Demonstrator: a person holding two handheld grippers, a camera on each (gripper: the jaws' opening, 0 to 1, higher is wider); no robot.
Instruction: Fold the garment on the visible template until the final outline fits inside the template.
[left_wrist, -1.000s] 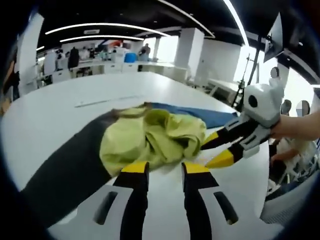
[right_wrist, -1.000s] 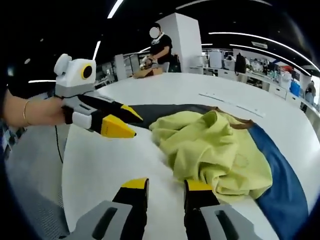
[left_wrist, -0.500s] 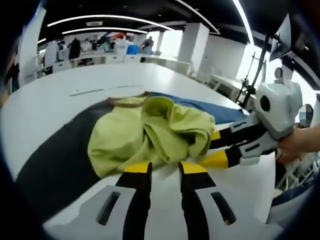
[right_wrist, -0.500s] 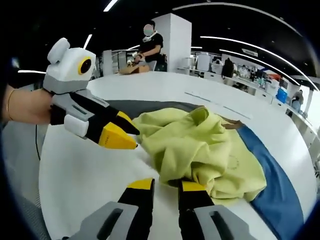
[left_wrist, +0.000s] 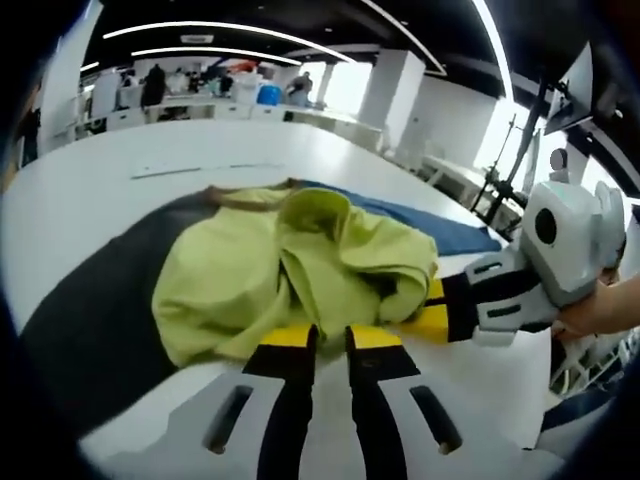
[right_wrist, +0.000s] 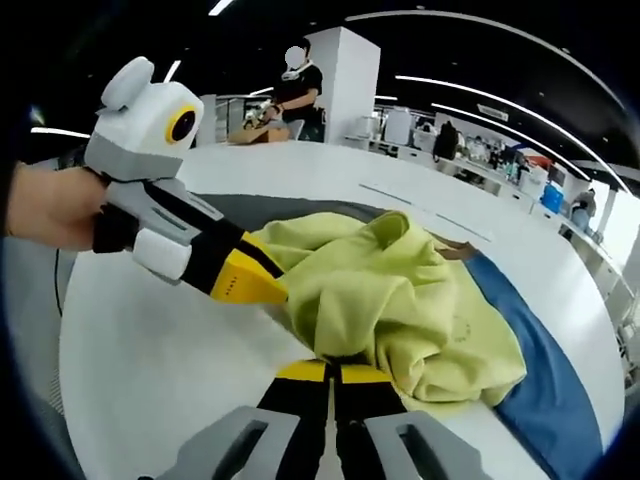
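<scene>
In the left gripper view we see our left tongs (left_wrist: 327, 338) with the yellow tips drawn close together, a narrow gap between them, right at the near hem of the crumpled yellow-green garment (left_wrist: 290, 265); whether cloth is pinched there we cannot tell. The garment lies bunched on a template mat, dark grey (left_wrist: 90, 320) on the left and blue (left_wrist: 430, 230) on the far right, spread over the white worktop (left_wrist: 80, 190). The right tongs (left_wrist: 440, 305) come in from the right, touching the garment's near right edge, with a hand (left_wrist: 600, 310) behind them. In the right gripper view our right tongs (right_wrist: 330, 372) are clenched on the garment's (right_wrist: 400, 300) near edge, tips together with fabric over them. The left tongs (right_wrist: 255, 280) reach in from the left, tips against the cloth, held by a hand (right_wrist: 50, 205). A person (right_wrist: 295, 85) stands far behind the worktop (right_wrist: 160, 360).
</scene>
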